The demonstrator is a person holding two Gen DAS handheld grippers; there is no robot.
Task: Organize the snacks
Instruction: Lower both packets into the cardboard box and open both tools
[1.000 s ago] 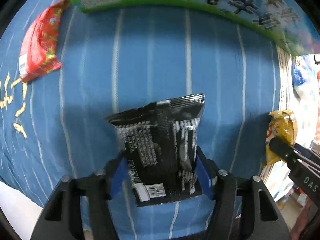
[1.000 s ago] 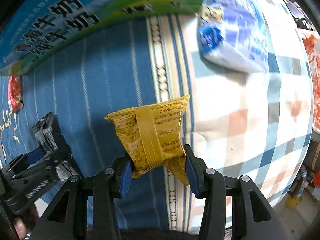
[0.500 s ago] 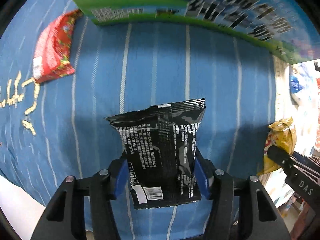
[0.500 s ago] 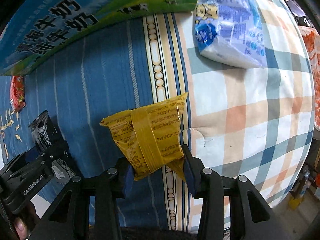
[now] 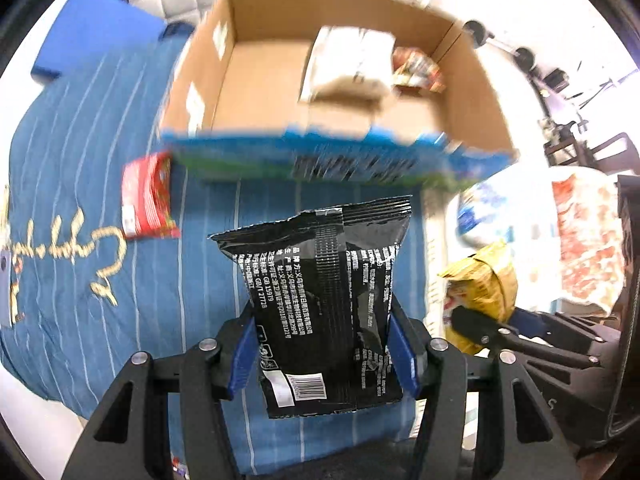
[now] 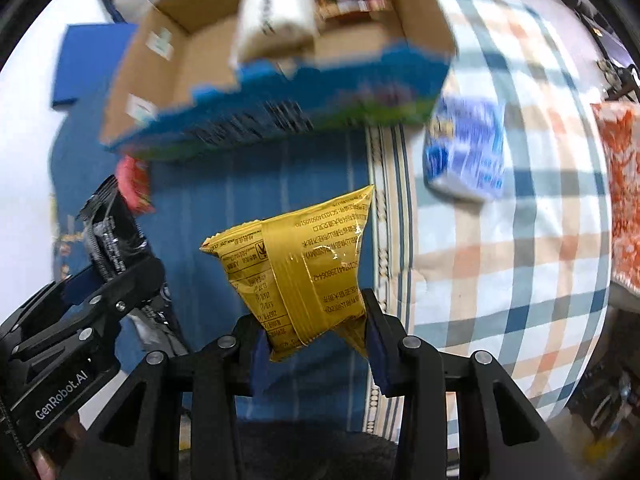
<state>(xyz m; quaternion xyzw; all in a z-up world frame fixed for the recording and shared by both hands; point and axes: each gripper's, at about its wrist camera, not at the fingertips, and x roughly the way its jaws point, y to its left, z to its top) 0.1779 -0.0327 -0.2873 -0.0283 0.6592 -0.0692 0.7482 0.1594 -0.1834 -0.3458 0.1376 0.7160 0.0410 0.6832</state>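
Left wrist view: my left claw (image 5: pixel 322 354) grips a black snack bag (image 5: pixel 320 292) by its lower half, one blue pad pressed to each side, so the bag stands upright off the bed. I judge it light and air-filled, with slick crinkly film that could slip or crush its contents if squeezed harder. The flat crimped seam along an edge would be the firmer place to hold.

To its right, my right claw (image 5: pixel 476 320) shows side-on, clamped on a yellow snack bag (image 5: pixel 486 284).

Right wrist view: the yellow bag (image 6: pixel 298 272) sits tilted between the right claw's (image 6: pixel 316 344) pads, pinched near its bottom corner, also held in the air. It looks equally light and puffy, with a glossy wrinkled back seam. At lower left the left claw (image 6: pixel 116 276) appears with the black bag (image 6: pixel 110 232).

Beyond both bags stands an open cardboard box (image 5: pixel 260 92) with a blue and green printed front, blurred by motion. Inside lie a pale packet (image 5: pixel 346 64) and a red packet (image 5: pixel 416 70). I judge the box to be where both bags belong.

Outside it, a red snack bag (image 5: pixel 146 200) lies on the blue striped bedcover (image 5: pixel 80 160) just left of the box. A blue and white packet (image 6: pixel 466 152) lies on the checked cover (image 6: pixel 520 240) to the right.
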